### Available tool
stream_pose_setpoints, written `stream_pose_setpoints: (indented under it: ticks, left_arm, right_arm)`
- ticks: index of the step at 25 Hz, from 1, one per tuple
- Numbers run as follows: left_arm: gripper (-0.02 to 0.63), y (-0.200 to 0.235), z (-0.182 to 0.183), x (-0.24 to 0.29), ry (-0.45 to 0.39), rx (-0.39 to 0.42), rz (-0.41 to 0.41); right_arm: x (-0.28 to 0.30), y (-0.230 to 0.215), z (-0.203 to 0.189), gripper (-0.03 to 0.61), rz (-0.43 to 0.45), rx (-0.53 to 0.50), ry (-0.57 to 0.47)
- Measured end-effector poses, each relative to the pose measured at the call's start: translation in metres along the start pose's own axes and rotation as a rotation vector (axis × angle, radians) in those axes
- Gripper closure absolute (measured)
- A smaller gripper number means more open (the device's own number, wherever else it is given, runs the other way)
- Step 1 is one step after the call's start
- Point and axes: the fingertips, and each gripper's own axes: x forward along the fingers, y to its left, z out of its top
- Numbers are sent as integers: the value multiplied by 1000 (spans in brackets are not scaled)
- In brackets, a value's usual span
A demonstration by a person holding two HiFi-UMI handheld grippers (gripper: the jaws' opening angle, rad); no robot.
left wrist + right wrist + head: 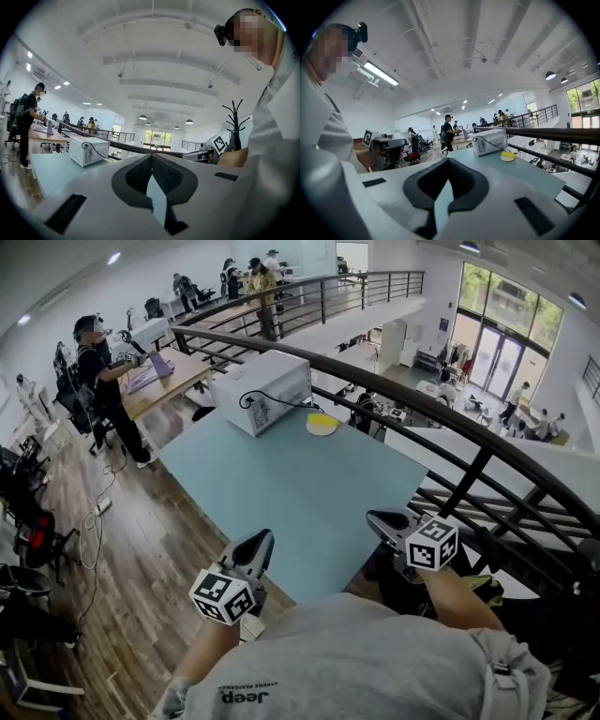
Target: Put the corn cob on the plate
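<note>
A yellow corn cob (322, 419) lies on a small white plate (322, 430) at the far end of the light blue table (291, 493), beside the white microwave. In the right gripper view the corn cob (508, 154) and plate (506, 159) show far ahead, right of centre. My left gripper (263, 538) hovers at the table's near edge, shut and empty. Its tips (151, 155) meet with nothing between them. My right gripper (373, 517) is held at the near right corner, also shut and empty, and its pads (449, 161) are closed together. Both are far from the plate.
A white microwave (262, 390) with a black cable stands at the table's far end. A black railing (450, 418) runs along the right side above an open drop. Wooden floor (141, 549) lies on the left, with people at desks further back.
</note>
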Motion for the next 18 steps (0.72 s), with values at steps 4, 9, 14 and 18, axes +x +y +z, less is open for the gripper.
stream_pose_setpoints:
  ticks: [4, 9, 14, 18]
  left_arm:
    - [595, 0, 2, 6, 3, 2, -7]
    - [595, 3, 4, 6, 0, 4, -7]
    - [595, 8, 3, 2, 0, 2, -8]
    - [595, 13, 2, -1, -2, -1, -2]
  right_arm:
    - [-1, -5, 1, 562, -7, 3, 1]
    - [-1, -5, 2, 562, -17, -1, 3]
    - [4, -2, 1, 563, -16, -13, 8]
    - [7, -1, 3, 563, -15, -19, 7]
